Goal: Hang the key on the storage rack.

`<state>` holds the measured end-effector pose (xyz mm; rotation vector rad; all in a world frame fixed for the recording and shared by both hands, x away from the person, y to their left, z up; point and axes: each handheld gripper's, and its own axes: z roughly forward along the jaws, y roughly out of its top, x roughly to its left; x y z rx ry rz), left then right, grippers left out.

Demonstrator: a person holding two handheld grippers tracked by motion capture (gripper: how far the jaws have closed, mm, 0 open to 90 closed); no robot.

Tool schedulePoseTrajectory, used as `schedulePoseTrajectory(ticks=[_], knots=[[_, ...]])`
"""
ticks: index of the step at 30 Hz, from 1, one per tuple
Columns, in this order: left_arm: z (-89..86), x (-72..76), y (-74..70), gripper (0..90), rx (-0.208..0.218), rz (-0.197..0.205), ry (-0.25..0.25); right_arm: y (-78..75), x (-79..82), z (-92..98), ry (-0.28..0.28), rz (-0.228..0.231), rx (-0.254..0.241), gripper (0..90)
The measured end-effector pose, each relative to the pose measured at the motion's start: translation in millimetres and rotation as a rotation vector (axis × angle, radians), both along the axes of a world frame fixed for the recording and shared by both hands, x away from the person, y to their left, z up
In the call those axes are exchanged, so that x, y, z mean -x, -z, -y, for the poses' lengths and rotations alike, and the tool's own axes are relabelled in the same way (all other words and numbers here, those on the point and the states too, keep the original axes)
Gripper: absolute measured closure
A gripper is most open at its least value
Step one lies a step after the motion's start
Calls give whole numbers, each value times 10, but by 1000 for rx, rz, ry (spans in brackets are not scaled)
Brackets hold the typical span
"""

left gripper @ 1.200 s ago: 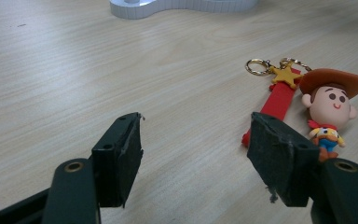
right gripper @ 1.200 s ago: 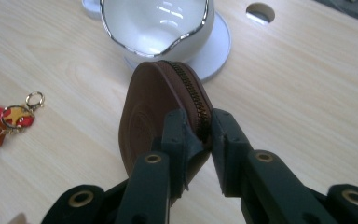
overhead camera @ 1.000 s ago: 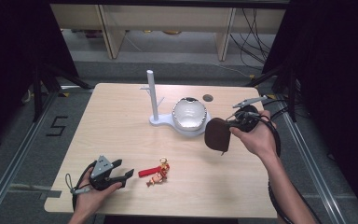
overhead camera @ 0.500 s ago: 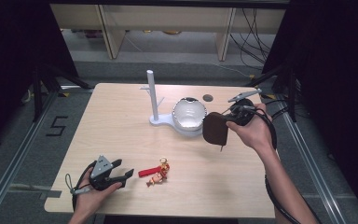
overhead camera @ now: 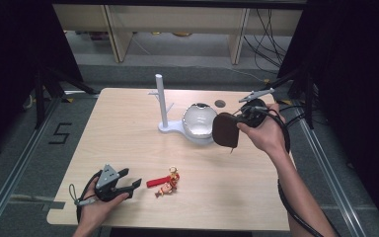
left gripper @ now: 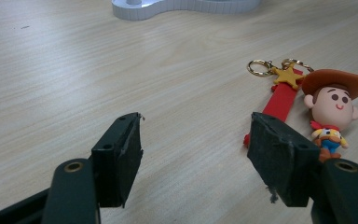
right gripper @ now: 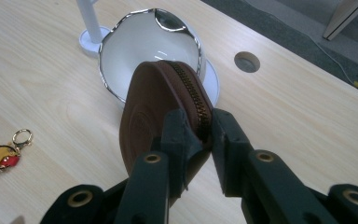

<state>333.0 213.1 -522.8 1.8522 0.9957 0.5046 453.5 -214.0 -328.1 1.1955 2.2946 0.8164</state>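
My right gripper [overhead camera: 237, 121] [right gripper: 200, 128] is shut on the zipped edge of a brown leather pouch [overhead camera: 225, 130] [right gripper: 142, 116]. It holds the pouch in the air just right of a white bowl with a silver rim [overhead camera: 197, 121] [right gripper: 140, 51]. The bowl sits on the base of a white stand with an upright post [overhead camera: 160, 98]. Near the table's front left, my left gripper [overhead camera: 132, 178] [left gripper: 196, 140] rests open with nothing between its jaws. Just to its right lies a cowboy figure keychain [overhead camera: 167, 182] [left gripper: 330, 105] with a red strap and gold rings.
The light wooden table [overhead camera: 128, 133] has a round cable hole [overhead camera: 220, 103] [right gripper: 247, 61] behind the bowl. The white stand base [left gripper: 186, 5] lies beyond the left gripper. Shelving and cables stand past the table's far edge.
The right gripper has carried the pouch slightly up and left, closer to the bowl. The left gripper and the keychain have stayed put.
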Motion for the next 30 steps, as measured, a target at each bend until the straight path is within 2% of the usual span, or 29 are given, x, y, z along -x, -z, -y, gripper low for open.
schedulePoseTrajectory(ticks=[1, 7, 15, 30], knots=[[0, 0, 0, 341, 0, 0, 0, -5, -8, -1, -4, 15, 10, 768], [1, 0, 1, 341, 5, -1, -3, -49, -40, -32, -3, 20, -4, 767], [1, -1, 1, 341, 4, -1, -4, -83, -98, -74, -11, 46, 6, 766], [0, -1, 1, 340, 6, -1, -4, -165, -202, -214, -16, 92, -17, 764]])
